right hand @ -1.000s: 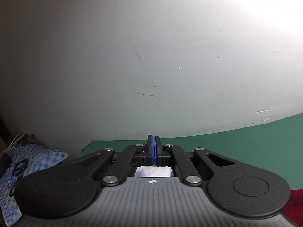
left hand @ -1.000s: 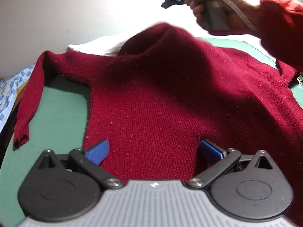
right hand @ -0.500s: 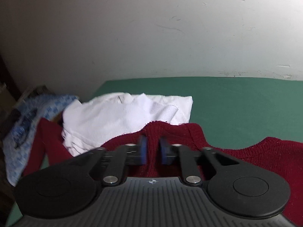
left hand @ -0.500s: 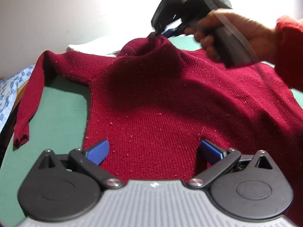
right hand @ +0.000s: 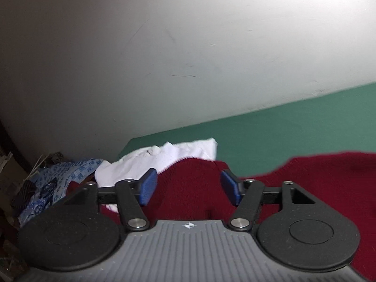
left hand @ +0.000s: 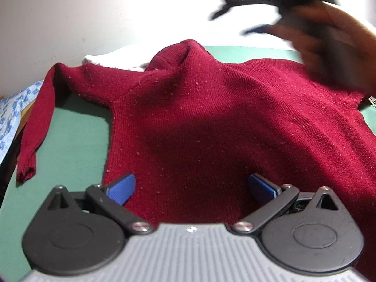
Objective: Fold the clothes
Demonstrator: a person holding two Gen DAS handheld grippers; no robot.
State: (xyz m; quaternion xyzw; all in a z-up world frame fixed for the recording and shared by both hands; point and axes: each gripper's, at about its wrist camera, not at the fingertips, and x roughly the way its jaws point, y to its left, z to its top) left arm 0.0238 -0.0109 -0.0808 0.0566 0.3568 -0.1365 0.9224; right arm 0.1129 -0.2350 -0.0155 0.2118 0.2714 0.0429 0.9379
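Sweater [left hand: 211, 122]: one, beside one white garment [right hand: 164, 157].

One red sweater [left hand: 211, 122], one white garment [right hand: 164, 162], one blue patterned cloth [right hand: 58, 181], two grippers

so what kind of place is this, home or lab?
Probably a home room set up for folding: a green-covered table against a scuffed white wall, a red sweater spread out, white and blue-patterned clothes piled beside it.

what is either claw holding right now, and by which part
Nothing. The right claw has just been opening, its pads clear of the red sweater's collar; the left claw stands open over the hem.
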